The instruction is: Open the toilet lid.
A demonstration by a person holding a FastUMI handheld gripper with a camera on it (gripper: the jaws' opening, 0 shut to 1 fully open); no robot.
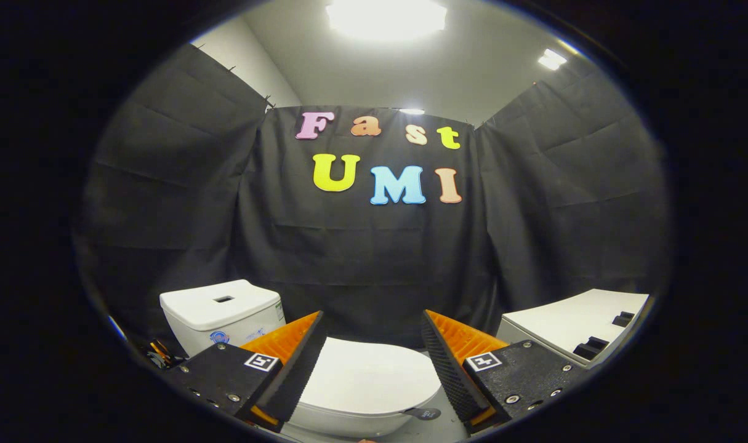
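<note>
A white toilet sits low ahead of me, its lid (364, 376) lying flat and closed over the bowl. The white tank (221, 311) stands behind it to the left, with a flush slot on top. My gripper (372, 329) is open, its two fingers spread wide above the lid, one over each side of it. Nothing is held between the fingers, and they hover apart from the lid. A small dark tab (424, 413) pokes out at the lid's near right rim.
A white cabinet top (574, 320) with dark fittings lies to the right of the toilet. Black cloth walls close in the booth on three sides. Some small dark and orange items (158, 355) lie beside the tank's left base.
</note>
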